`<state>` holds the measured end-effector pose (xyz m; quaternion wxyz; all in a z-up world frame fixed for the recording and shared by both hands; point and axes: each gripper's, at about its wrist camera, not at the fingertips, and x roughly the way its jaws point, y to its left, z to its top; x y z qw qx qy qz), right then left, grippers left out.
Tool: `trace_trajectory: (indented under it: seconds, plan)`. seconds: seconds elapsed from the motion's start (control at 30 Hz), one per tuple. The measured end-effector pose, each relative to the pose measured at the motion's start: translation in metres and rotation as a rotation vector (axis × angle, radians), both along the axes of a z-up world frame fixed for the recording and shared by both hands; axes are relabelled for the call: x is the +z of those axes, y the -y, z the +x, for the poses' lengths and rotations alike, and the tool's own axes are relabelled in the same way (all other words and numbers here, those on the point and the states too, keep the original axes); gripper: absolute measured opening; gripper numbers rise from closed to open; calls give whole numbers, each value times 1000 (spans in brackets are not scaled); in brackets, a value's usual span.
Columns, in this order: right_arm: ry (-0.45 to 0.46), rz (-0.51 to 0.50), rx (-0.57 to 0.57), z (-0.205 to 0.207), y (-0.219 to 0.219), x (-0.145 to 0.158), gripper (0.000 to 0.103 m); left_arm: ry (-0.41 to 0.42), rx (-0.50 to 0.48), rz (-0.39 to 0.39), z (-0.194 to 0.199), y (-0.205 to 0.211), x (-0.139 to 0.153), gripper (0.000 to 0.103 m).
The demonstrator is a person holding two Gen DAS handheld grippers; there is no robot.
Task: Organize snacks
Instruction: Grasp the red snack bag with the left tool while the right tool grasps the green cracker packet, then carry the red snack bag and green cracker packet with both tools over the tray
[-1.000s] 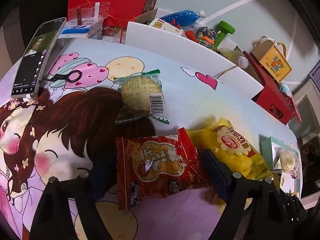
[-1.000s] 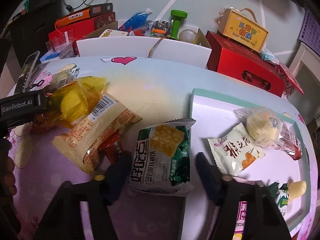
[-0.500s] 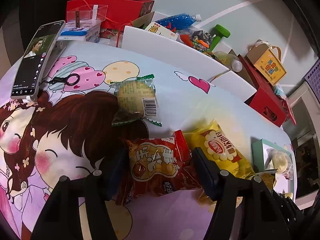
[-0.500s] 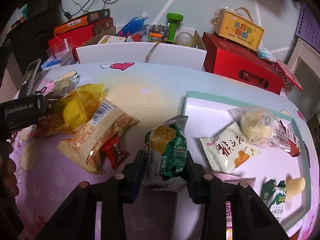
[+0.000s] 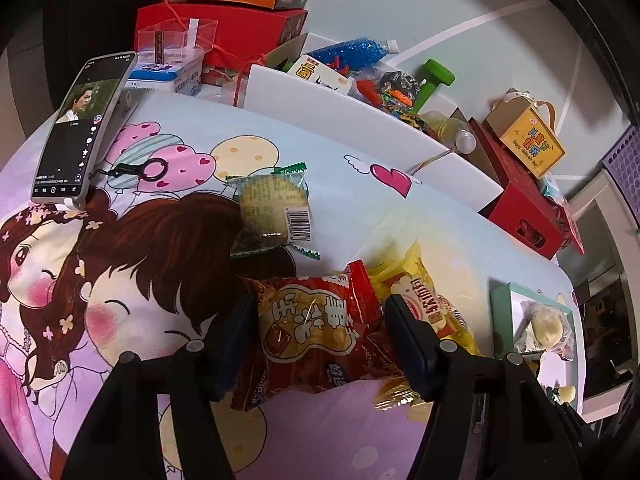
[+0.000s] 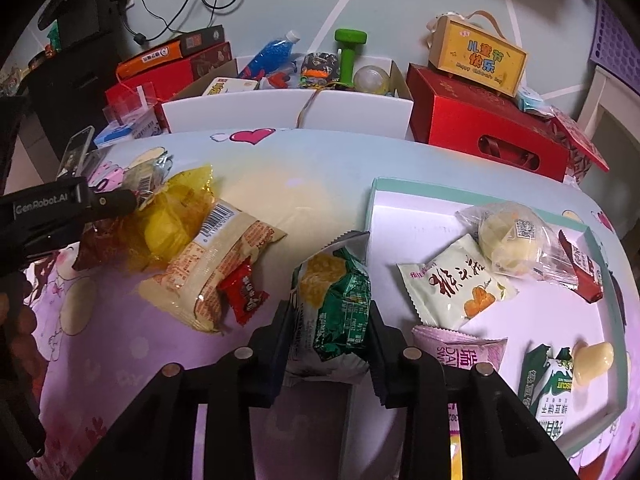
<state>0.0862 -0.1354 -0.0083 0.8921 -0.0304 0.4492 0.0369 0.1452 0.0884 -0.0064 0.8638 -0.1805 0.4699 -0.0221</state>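
Snacks lie scattered over a cartoon-print tablecloth (image 5: pixel 168 240), with a shallow mint-rimmed tray (image 6: pixel 460 196) on its right side. The left gripper (image 5: pixel 316 332) pinches a red snack bag (image 5: pixel 316 328) between its two black fingers, which press into the bag's sides; whether the bag is clear of the cloth cannot be told. A yellow snack bag (image 5: pixel 424 300) lies just beside it on the right, partly under it. Beyond them rests a round cake in a clear green-edged wrapper (image 5: pixel 272 208), barcode up, and a phone (image 5: pixel 80 128) with a lit screen leans at the far left edge. The right gripper (image 6: pixel 330 320) clamps a green cracker packet (image 6: pixel 332 304), crumpled between its fingers, at the tray's left edge. Inside the tray lie a pale green sachet (image 6: pixel 452 280), a round bun in clear wrap (image 6: pixel 512 244), a small dark red packet (image 6: pixel 584 272), a pink packet (image 6: pixel 464 352), a green-and-white packet (image 6: pixel 548 392) and a pale yellow jelly cup (image 6: pixel 592 356). Left of the tray sit a long cream biscuit pack (image 6: pixel 212 264) with a small red candy wrapper (image 6: pixel 242 298) on it. Behind the table stand a white box (image 6: pixel 288 112) of oddments and a red gift box (image 6: pixel 488 132).
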Motion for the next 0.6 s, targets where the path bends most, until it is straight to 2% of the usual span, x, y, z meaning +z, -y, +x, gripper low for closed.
trace_trajectory:
  seconds: [0.6]
  plan:
    - [46, 32, -6, -20, 9, 24, 36, 29, -22, 13, -13, 8, 23, 67]
